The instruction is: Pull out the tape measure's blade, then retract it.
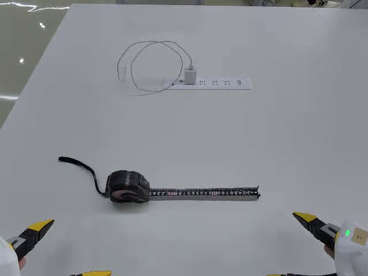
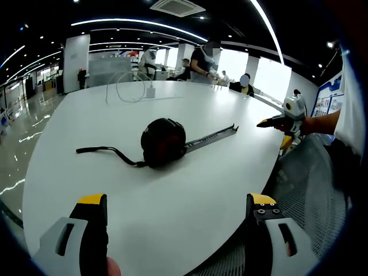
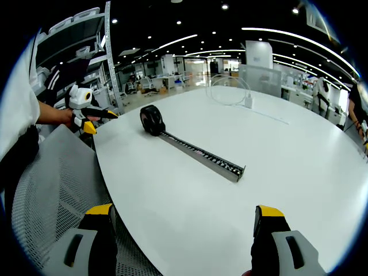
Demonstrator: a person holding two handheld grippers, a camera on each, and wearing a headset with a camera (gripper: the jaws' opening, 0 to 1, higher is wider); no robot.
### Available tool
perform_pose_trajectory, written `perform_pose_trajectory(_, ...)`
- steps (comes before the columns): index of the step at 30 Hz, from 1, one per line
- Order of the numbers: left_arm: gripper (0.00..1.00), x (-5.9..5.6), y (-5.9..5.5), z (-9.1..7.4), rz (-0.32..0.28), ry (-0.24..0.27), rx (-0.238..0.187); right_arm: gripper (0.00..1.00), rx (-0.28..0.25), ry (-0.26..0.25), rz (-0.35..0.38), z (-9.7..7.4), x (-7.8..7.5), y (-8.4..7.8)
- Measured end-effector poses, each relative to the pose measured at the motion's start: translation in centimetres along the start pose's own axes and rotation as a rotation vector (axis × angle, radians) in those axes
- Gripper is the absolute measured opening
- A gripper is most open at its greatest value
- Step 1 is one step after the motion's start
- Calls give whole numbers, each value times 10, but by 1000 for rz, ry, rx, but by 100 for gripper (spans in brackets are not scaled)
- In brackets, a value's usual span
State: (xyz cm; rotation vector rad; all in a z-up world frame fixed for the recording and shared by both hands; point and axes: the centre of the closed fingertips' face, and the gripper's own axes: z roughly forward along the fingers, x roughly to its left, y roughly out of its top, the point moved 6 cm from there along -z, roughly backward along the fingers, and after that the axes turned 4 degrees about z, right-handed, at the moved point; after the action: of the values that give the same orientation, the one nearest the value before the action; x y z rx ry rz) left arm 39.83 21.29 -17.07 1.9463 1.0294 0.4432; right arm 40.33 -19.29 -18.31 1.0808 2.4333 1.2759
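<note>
A black tape measure (image 1: 128, 187) lies on the white table (image 1: 230, 132), its blade (image 1: 204, 192) pulled out to the right and lying flat, a black wrist strap (image 1: 80, 167) trailing to its left. From the left gripper view the case (image 2: 164, 142) sits ahead with the blade (image 2: 210, 137) running right. The right gripper view has the blade's end hook (image 3: 236, 171) nearest and the case (image 3: 152, 120) farther off. My left gripper (image 2: 175, 207) is open at the near left table edge, holding nothing. My right gripper (image 3: 183, 215) is open at the near right edge, also holding nothing.
A white power strip (image 1: 214, 83) with a plugged-in charger (image 1: 190, 75) and a looped thin cable (image 1: 150, 66) lies at the far middle of the table. People stand beyond the table's far side in the left gripper view.
</note>
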Motion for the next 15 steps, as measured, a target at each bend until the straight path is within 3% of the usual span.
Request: perform_pose_trajectory(15,98,-1,2,1,5,-4,2,99,1,2,0,0,0,0)
